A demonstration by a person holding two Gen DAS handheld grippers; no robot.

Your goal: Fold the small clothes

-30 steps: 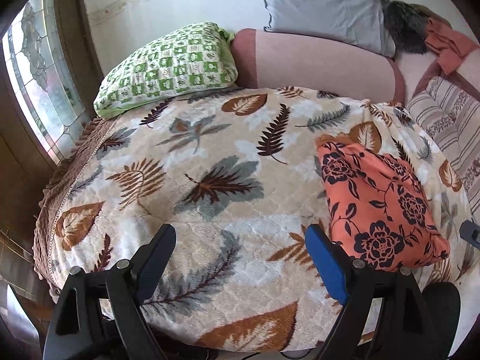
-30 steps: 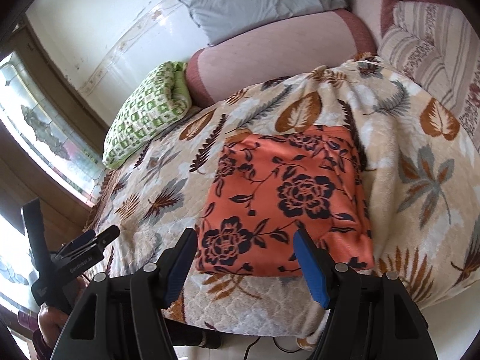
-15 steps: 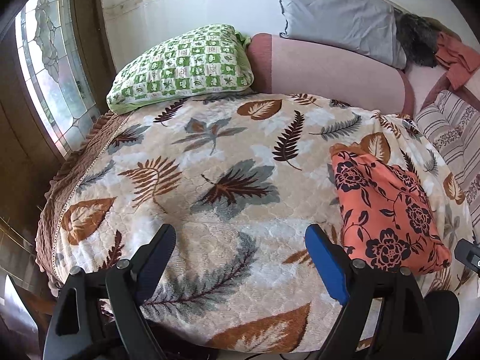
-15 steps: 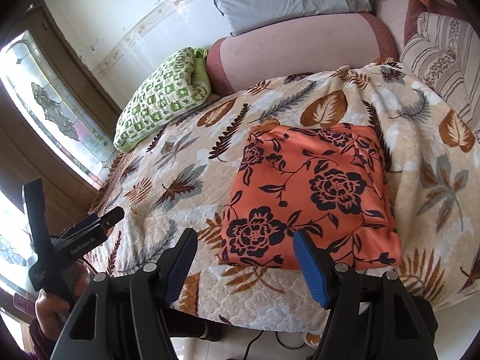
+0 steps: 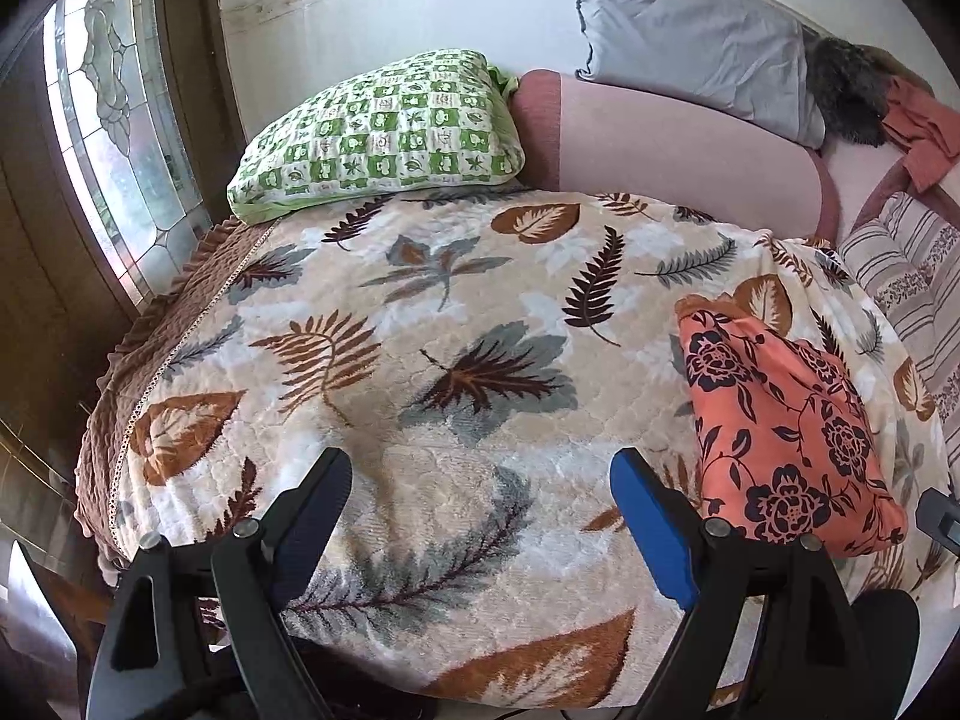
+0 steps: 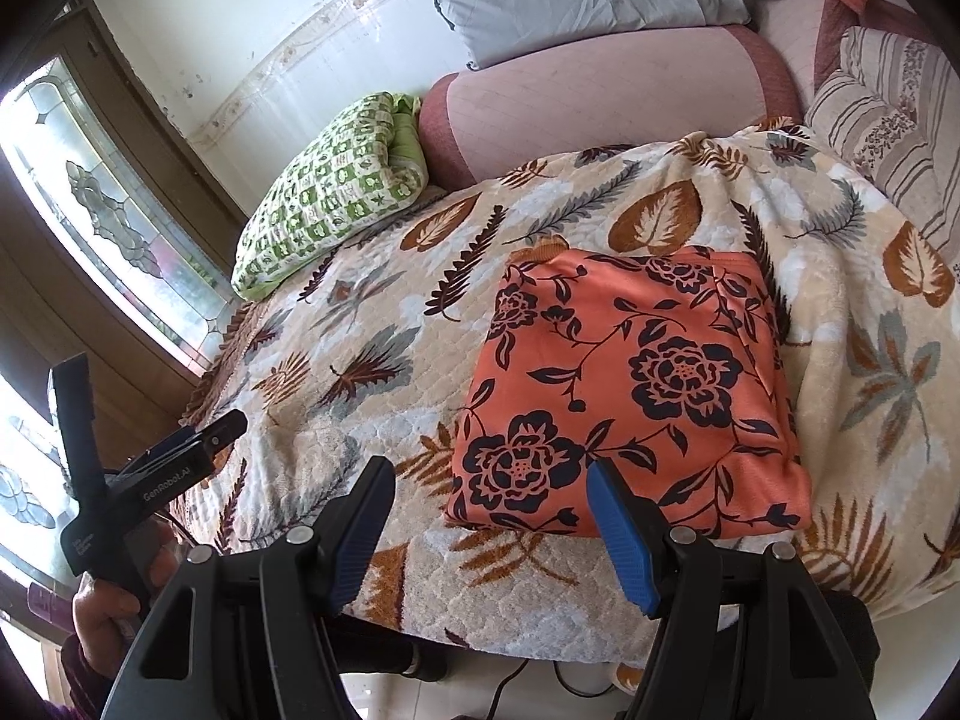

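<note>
- Over the near edge of the bed, the right tool (image 6: pixel 489 519) hangs with jaws apart, nothing between them.
- Just past its tips lies the folded orange floral garment (image 6: pixel 630 396), flat on the leaf-print blanket (image 6: pixel 360 360).
- The left tool (image 5: pixel 480 516) is wide open too, over bare blanket, garment off to its right.
- Green checked pillow (image 5: pixel 384 132) sits at the far side.

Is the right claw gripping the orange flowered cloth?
No. The right claw hangs open above the bed edge, and the folded orange cloth lies untouched.
</note>
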